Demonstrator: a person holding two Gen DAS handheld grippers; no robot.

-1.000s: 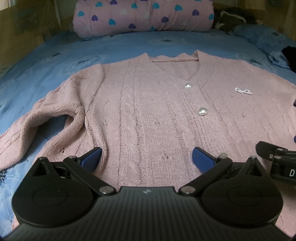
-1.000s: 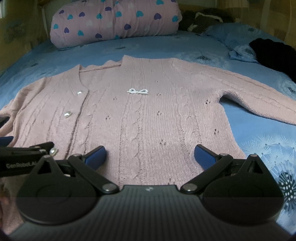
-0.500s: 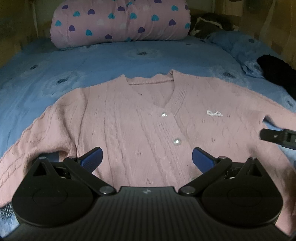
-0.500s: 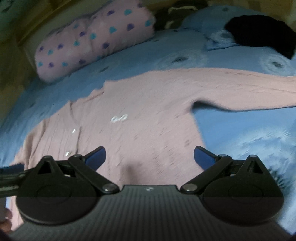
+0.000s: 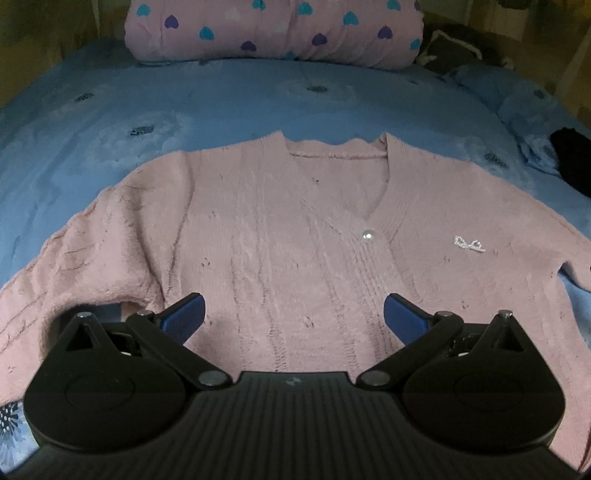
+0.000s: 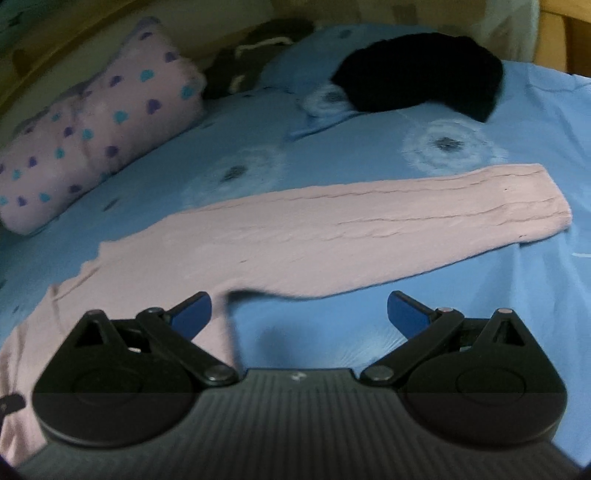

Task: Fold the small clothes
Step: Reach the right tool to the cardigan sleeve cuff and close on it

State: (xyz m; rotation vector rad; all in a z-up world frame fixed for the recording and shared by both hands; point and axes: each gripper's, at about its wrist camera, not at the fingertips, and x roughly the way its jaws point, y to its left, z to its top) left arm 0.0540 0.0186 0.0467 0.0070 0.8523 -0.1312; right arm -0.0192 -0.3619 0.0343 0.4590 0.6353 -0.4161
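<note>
Both tools, left (image 5: pixel 293 317) and right (image 6: pixel 299 317), agape above pink cardigan (image 5: pixel 295 251); its sparkly emblem (image 5: pixel 469 244) perhaps lettering, unreadable.

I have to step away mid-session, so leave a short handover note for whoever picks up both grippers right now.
Left gripper: open, empty, held over the lower front of the pink cardigan.
Right gripper: open, empty, facing the cardigan's right sleeve.
The cardigan lies flat, front up, on the blue bedsheet, with the right sleeve stretched straight out to the side and the left sleeve angled outward.
Done: garment spread out.
Left: every fold; probably start by bringing the right sleeve across the body.
Nearby, not part of this fold: heart-print pillow, black garment.
</note>
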